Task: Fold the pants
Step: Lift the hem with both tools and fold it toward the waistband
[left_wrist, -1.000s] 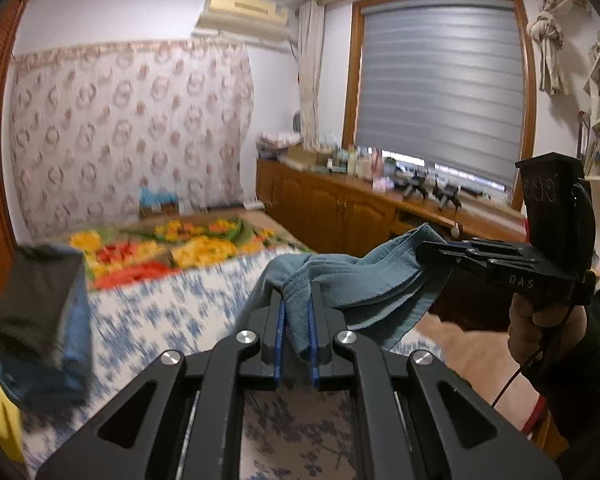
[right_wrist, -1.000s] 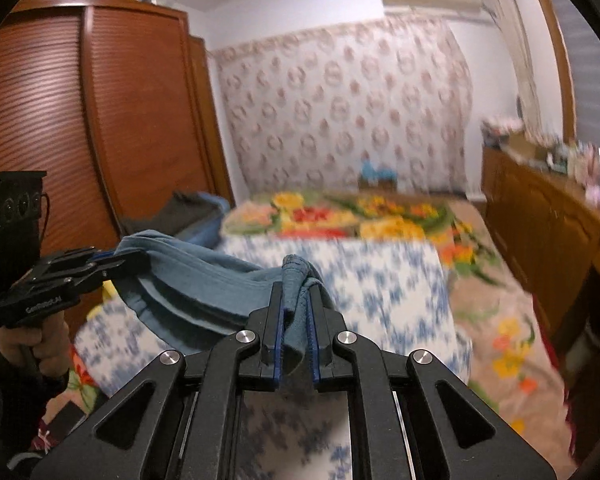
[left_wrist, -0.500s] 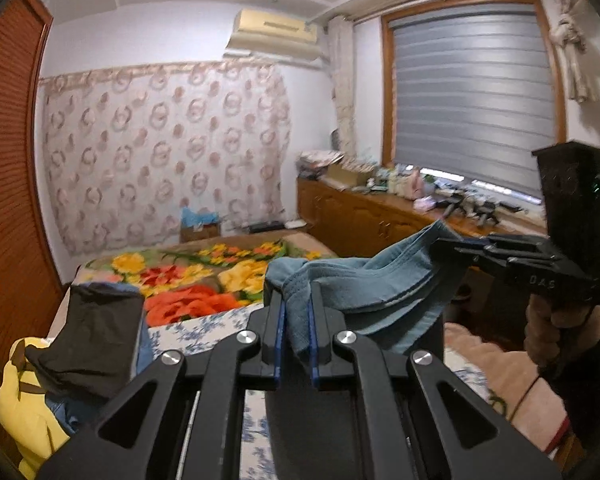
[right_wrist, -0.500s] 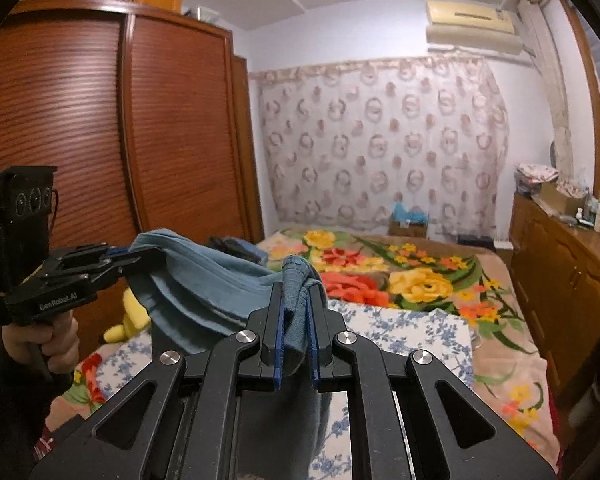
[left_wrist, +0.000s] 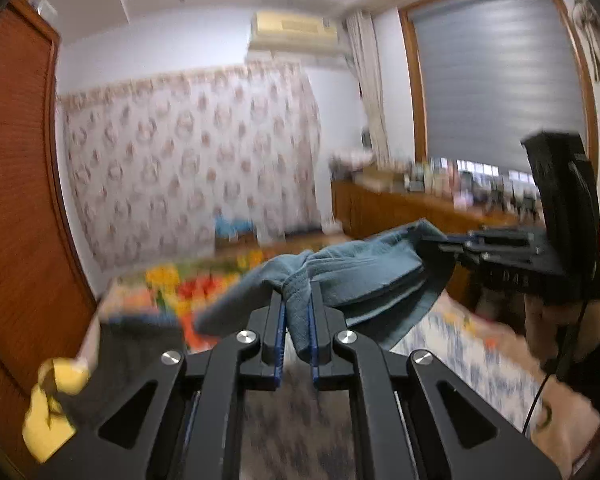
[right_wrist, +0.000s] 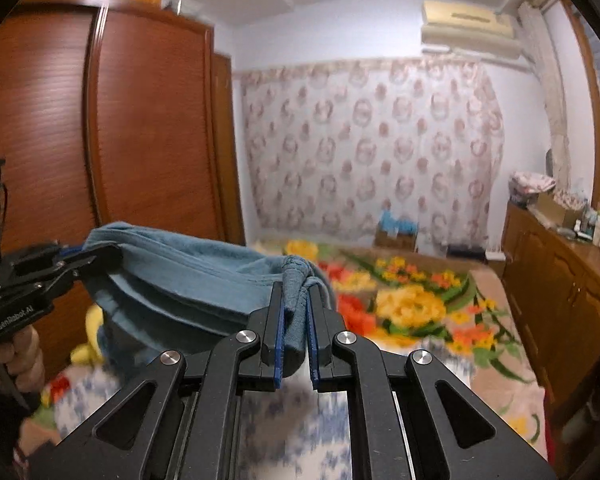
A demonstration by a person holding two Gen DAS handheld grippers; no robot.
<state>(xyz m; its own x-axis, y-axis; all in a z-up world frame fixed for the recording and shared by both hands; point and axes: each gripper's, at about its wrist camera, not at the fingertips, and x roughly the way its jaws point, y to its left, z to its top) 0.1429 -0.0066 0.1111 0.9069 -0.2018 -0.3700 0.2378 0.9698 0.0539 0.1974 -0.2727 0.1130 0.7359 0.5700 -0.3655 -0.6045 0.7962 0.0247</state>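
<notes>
Wooden wardrobe (right_wrist: 100, 128) — patterned curtain (right_wrist: 372, 148) — shuttered window (left_wrist: 500, 80).

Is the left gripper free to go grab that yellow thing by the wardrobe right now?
Probably not. The left gripper is shut on the blue pants, which the right gripper also holds. The yellow thing lies low to its left; it would have to let go first.
</notes>
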